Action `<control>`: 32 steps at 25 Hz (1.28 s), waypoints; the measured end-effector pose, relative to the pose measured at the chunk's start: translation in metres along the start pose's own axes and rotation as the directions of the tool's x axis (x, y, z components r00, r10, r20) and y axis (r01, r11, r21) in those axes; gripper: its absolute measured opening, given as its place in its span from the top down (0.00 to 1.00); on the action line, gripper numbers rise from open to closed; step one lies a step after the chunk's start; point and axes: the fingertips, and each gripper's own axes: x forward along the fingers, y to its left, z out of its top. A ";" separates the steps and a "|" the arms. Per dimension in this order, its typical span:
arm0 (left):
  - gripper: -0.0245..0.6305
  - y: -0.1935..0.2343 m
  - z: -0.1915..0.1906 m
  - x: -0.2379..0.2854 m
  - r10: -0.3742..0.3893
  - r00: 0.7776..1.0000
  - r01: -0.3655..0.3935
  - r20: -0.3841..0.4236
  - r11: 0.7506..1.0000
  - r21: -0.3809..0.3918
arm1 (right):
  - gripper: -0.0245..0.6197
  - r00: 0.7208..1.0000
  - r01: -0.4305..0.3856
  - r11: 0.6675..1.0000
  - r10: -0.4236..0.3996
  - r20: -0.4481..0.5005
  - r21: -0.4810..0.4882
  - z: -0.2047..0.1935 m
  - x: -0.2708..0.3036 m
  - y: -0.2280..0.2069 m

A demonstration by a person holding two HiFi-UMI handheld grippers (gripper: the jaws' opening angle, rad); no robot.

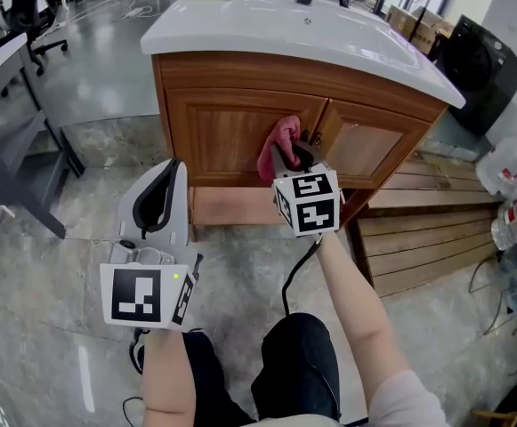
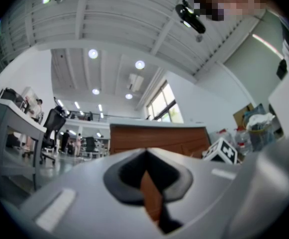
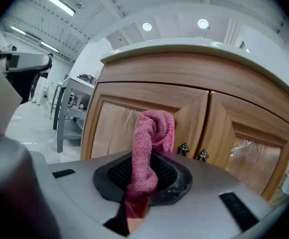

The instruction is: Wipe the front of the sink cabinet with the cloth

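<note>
The right gripper (image 1: 286, 156) pinches the pink cloth (image 1: 278, 139) at the cabinet door (image 1: 227, 132); the left gripper (image 1: 173, 171) hangs closed, empty. Best press flat, sweep evenly

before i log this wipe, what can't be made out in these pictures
- Head view: whether the cloth touches the cabinet; the right tool covers the contact.
- Left gripper view: most of the cabinet front, behind the left tool.
- Right gripper view: the cabinet's bottom, behind that tool.

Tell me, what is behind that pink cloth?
The left door of the sink cabinet; the right gripper holds the cloth before it. The patch directly behind is covered.
</note>
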 end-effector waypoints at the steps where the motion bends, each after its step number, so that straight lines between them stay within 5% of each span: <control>1: 0.95 -0.001 0.000 0.000 -0.001 1.000 0.001 0.000 1.000 0.000 | 0.88 1.000 0.003 1.000 -0.003 -0.002 -0.002 -0.001 -0.002 -0.002; 12: 0.95 -0.006 -0.003 0.008 -0.013 1.000 0.013 -0.003 1.000 0.001 | 0.87 0.997 0.080 0.995 -0.080 -0.004 0.060 -0.016 -0.021 -0.040; 26: 0.95 -0.006 -0.005 0.008 -0.013 1.000 0.013 -0.008 1.000 0.002 | 0.88 0.993 0.118 0.991 -0.118 0.012 0.058 -0.030 -0.021 -0.028; 32: 0.95 -0.006 -0.005 0.008 -0.015 1.000 0.015 -0.007 1.000 0.001 | 0.88 0.996 0.089 0.988 -0.090 0.004 0.129 -0.040 -0.024 -0.020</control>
